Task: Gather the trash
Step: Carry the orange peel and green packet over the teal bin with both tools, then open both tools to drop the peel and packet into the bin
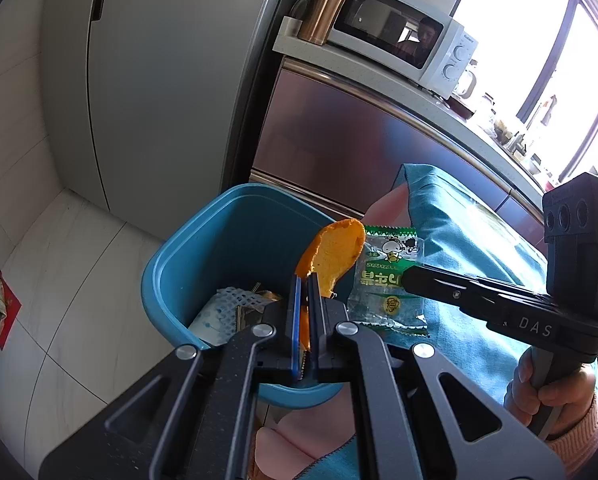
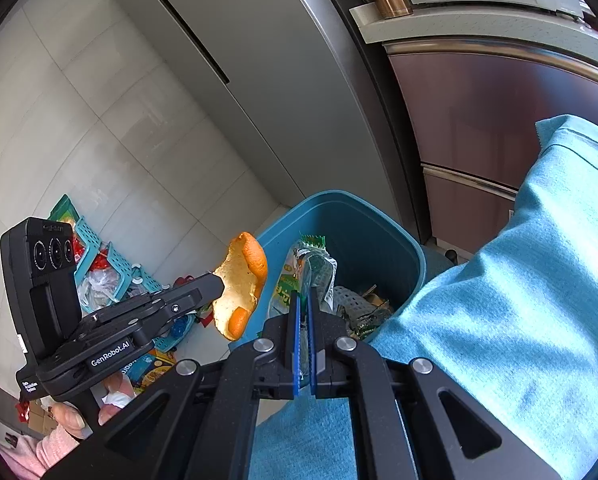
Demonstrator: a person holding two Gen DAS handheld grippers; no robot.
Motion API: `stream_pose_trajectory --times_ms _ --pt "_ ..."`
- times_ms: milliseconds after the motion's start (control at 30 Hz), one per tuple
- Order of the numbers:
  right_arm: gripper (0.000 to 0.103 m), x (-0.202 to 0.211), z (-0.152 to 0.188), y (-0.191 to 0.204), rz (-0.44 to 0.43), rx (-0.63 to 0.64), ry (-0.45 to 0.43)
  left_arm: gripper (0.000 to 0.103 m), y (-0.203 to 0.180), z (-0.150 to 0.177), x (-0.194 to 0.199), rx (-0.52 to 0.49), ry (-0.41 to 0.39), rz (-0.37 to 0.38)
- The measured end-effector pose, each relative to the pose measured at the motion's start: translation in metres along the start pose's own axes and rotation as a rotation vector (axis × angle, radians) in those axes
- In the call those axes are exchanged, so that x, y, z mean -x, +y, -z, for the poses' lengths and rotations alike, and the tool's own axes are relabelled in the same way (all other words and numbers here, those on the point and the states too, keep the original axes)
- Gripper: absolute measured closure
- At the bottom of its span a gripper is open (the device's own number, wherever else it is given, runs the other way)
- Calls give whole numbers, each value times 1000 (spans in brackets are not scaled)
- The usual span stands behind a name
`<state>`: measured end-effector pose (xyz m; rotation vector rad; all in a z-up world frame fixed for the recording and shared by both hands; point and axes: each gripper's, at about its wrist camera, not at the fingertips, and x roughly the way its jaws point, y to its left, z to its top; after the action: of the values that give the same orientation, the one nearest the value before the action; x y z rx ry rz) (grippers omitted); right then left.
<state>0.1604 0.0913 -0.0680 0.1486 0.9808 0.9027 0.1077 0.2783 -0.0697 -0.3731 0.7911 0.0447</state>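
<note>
Nearest to us, our left claw [image 1: 305, 292] is clenched on a piece of orange peel [image 1: 331, 254], which stands up from between its tips. Our right claw [image 2: 303, 300] is clenched on a green-and-clear snack wrapper [image 2: 299, 276], hanging just ahead of its tips (in the left wrist view the wrapper sits just right of the peel, close but apparently apart). Just below and beyond both claws gapes the blue trash bin [image 1: 219, 216], its rim under the peel; inside lie white foam netting [image 1: 235, 300] and other scraps. Right of the claws a teal cloth [image 2: 499, 280] covers a raised surface. Farther off stand a grey refrigerator [image 1: 147, 92] and a microwave [image 1: 403, 36].

We judge this the drop step: both pieces look poised over the bin. Next we need only release each claw, making sure the wrapper clears the rim nearest the cloth.
</note>
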Motion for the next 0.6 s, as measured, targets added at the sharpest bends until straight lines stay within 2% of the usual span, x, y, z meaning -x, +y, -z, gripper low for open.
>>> stream_pose_trajectory --times_ms 600 --pt "101 -24 -4 3 41 13 51 99 10 -1 -28 14 36 -40"
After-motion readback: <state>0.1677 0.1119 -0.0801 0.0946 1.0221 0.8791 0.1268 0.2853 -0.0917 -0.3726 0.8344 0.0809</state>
